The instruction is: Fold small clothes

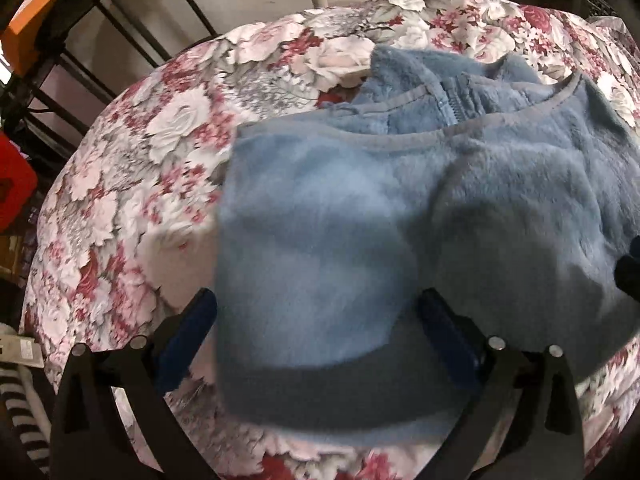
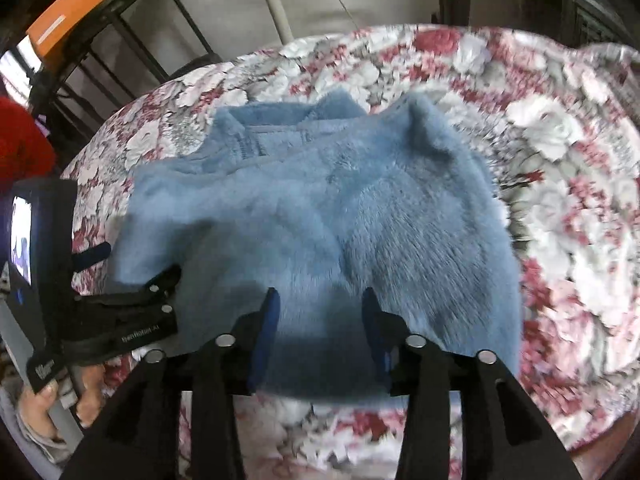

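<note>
in the left wrist view the blue fleece garment [image 1: 360, 208] lies on the flowered bedspread [image 1: 132, 168], its bottom edge doubled up toward the zip and collar; the left gripper [image 1: 316, 320] stands wide, its two blue pads on either side of the near fold with fleece lying between them, but the pads do not look pressed on it, so it seems to hold nothing; to do this step well, it ought to lift clear without snagging the pile, or the fold will drag open again.

in the right wrist view the same garment sits in the middle of the bedspread [image 2: 560, 160], with the left gripper and the hand [image 2: 44, 408] that holds it at the left edge of the cloth; the right gripper [image 2: 320, 316] is partly open over the near hem, fleece between the pads yet apparently not pinched; i judge the fold is just laid down; the next care is to smooth the raised corner at the far right, then take both side edges evenly so the following fold lands square.
</note>
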The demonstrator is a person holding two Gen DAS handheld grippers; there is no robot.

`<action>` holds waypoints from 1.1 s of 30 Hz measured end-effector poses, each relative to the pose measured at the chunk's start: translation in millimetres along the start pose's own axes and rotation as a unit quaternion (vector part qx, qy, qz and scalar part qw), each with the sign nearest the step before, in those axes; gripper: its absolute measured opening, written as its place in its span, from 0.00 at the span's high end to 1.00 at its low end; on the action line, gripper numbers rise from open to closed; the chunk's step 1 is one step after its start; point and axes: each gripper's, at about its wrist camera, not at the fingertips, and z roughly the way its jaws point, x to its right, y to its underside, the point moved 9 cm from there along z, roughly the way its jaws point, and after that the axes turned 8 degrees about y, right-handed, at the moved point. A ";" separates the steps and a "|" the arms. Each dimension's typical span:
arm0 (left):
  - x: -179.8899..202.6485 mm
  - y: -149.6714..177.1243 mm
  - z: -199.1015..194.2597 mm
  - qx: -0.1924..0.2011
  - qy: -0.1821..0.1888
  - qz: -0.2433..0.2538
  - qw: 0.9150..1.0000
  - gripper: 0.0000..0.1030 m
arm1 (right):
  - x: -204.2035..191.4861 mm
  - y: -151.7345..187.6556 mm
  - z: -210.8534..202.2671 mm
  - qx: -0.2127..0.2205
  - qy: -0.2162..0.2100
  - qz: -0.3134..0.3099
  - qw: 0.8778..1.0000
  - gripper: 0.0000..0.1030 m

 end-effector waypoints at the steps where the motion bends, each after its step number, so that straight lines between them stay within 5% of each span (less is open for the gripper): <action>1: -2.4 3.6 -5.2 0.002 -0.001 -0.004 1.000 0.04 | -0.6 3.0 -6.1 0.004 0.001 -0.003 1.000 0.53; 11: -11.4 30.7 -36.9 0.013 -0.011 -0.009 1.000 0.04 | 13.6 20.3 -36.8 0.029 0.016 -0.003 0.999 0.37; 23: -11.1 28.2 -24.1 0.001 -0.013 0.005 1.000 0.04 | 26.4 29.7 -18.1 0.004 0.028 -0.006 1.000 0.32; 28: -5.1 34.8 1.5 -0.032 -0.013 0.028 0.999 0.04 | 25.2 44.6 3.9 -0.028 0.035 -0.029 0.999 0.26; 33: -8.5 38.1 21.1 -0.072 0.035 -0.010 0.997 0.04 | 26.7 52.2 13.0 -0.052 0.011 -0.017 0.998 0.23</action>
